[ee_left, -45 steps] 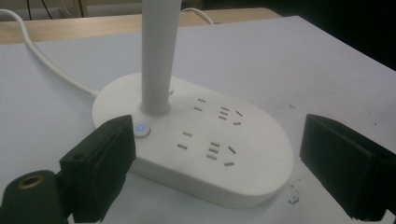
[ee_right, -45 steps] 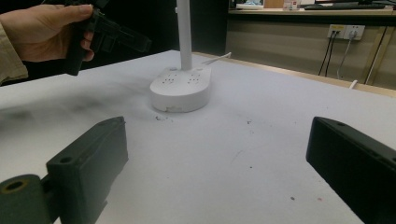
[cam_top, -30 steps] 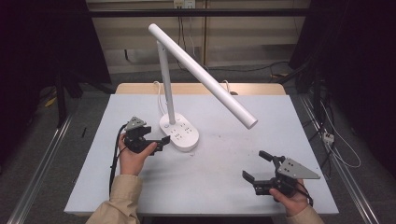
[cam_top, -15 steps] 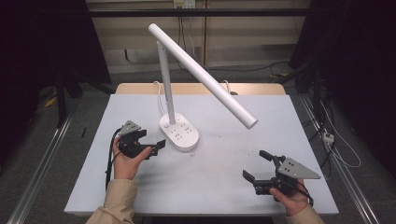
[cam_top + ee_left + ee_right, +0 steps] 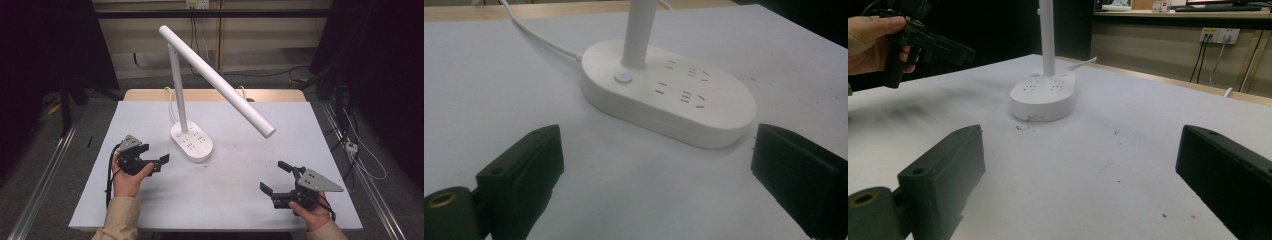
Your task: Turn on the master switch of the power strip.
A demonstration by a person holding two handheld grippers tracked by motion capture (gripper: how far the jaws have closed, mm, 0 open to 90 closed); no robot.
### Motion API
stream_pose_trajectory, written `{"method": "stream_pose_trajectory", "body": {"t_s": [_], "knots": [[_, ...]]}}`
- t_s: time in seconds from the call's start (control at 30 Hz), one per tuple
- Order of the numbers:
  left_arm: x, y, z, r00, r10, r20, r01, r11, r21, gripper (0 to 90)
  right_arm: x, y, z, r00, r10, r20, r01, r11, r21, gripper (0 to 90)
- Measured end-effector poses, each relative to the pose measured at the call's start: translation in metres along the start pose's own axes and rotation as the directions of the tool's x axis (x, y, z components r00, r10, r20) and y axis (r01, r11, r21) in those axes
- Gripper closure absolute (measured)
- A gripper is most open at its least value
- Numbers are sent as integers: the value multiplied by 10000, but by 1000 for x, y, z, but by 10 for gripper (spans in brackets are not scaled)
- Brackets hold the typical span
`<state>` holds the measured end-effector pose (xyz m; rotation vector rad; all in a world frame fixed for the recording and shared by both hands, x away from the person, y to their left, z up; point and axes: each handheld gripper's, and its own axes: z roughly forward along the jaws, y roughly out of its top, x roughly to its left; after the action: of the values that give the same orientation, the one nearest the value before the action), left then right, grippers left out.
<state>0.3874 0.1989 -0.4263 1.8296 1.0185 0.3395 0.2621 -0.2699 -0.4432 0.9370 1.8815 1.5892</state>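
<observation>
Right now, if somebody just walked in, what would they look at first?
Probably the big white desk lamp standing near the middle of the pale table, with its long tube head slanting down to the right. Its oval base has sockets and a small lit button. Next they would spot the two black claws: the left claw open beside the base, and the right claw open near the table's front right.

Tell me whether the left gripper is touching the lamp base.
No. The left gripper sits open beside the lamp base, with bare table between them.

Black two-jaw grippers (image 5: 154, 162) (image 5: 278, 178) with blocky fingers (image 5: 521, 170), grey triangular plates, black cables; beige sleeves (image 5: 120, 220).
</observation>
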Motion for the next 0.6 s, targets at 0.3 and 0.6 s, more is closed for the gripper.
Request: {"method": "stream_pose_trajectory", "body": {"t_s": [0.3,0.6], "knots": [[4,-5,-9,9999,26,-121,-26,10000,22,64,0,0,0,10000,-18,18,18,10000,6,50],[7,-11,-13,9998,-44,-193,45,10000,67,63,0,0,0,10000,15,33,-15,10000,11,50]]}}
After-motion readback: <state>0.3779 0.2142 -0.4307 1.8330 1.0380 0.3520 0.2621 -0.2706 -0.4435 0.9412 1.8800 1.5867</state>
